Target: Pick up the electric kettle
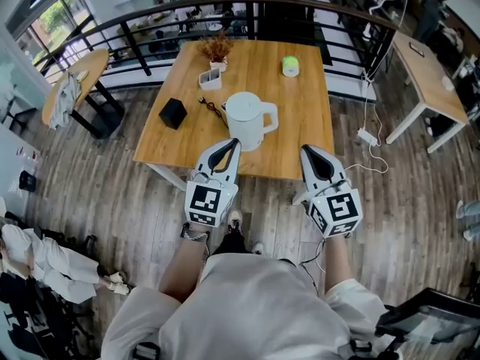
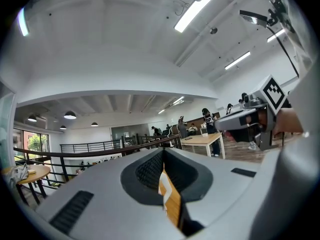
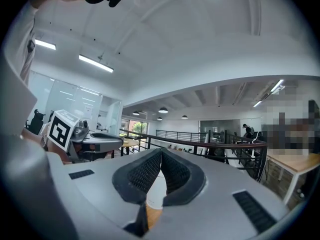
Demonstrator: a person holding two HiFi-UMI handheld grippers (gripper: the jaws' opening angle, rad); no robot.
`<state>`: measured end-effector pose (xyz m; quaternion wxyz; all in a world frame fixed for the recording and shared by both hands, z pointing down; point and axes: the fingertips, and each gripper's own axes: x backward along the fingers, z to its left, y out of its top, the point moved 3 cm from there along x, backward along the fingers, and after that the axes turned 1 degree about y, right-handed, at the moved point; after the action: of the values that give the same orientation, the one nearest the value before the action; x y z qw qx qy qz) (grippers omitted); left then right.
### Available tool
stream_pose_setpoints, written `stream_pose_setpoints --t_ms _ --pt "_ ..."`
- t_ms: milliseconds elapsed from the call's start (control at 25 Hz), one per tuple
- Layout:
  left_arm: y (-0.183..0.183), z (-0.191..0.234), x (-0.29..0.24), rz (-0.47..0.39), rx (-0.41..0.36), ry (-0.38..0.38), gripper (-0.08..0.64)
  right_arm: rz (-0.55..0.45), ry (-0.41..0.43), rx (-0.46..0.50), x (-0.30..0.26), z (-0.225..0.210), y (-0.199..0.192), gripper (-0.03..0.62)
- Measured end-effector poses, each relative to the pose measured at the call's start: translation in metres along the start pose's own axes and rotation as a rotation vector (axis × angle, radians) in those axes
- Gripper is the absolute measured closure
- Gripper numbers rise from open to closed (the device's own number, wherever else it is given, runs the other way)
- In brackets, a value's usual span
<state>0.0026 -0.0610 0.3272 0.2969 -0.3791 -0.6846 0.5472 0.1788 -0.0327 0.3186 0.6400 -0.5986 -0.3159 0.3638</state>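
Observation:
The white electric kettle (image 1: 247, 118) stands on the wooden table (image 1: 300, 111) near its front edge, handle to the right. My left gripper (image 1: 234, 142) is shut and empty, its tip just short of the kettle's near left side. My right gripper (image 1: 307, 150) is shut and empty too, over the table's front edge to the right of the kettle. In the left gripper view the shut jaws (image 2: 162, 151) show only a strip of table wood between them. Below the shut tips (image 3: 161, 151) in the right gripper view shows a sliver of the white kettle (image 3: 156, 191).
On the table lie a black box (image 1: 173, 113), a dark cable (image 1: 214, 109), a white holder (image 1: 211, 78), a dried plant (image 1: 216, 49) and a green roll (image 1: 290, 66). A dark railing (image 1: 225, 6) runs behind. Another table (image 1: 427, 81) stands right, a power strip (image 1: 367, 136) on the floor.

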Motion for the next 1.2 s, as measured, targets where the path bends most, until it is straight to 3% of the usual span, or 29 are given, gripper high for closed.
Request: stream_pose_setpoints --t_ms 600,800,1200 --pt "-0.032 0.064 -0.074 -0.007 0.028 -0.052 0.551 0.009 -0.053 0.013 -0.077 -0.040 -0.009 0.583" --pt "-0.042 0.085 -0.097 -0.008 0.033 -0.069 0.551 0.003 -0.034 0.008 -0.109 -0.047 -0.015 0.583" --pt "-0.081 0.131 -0.111 0.017 0.059 0.015 0.549 0.022 -0.010 0.020 -0.163 -0.058 -0.045 0.583"
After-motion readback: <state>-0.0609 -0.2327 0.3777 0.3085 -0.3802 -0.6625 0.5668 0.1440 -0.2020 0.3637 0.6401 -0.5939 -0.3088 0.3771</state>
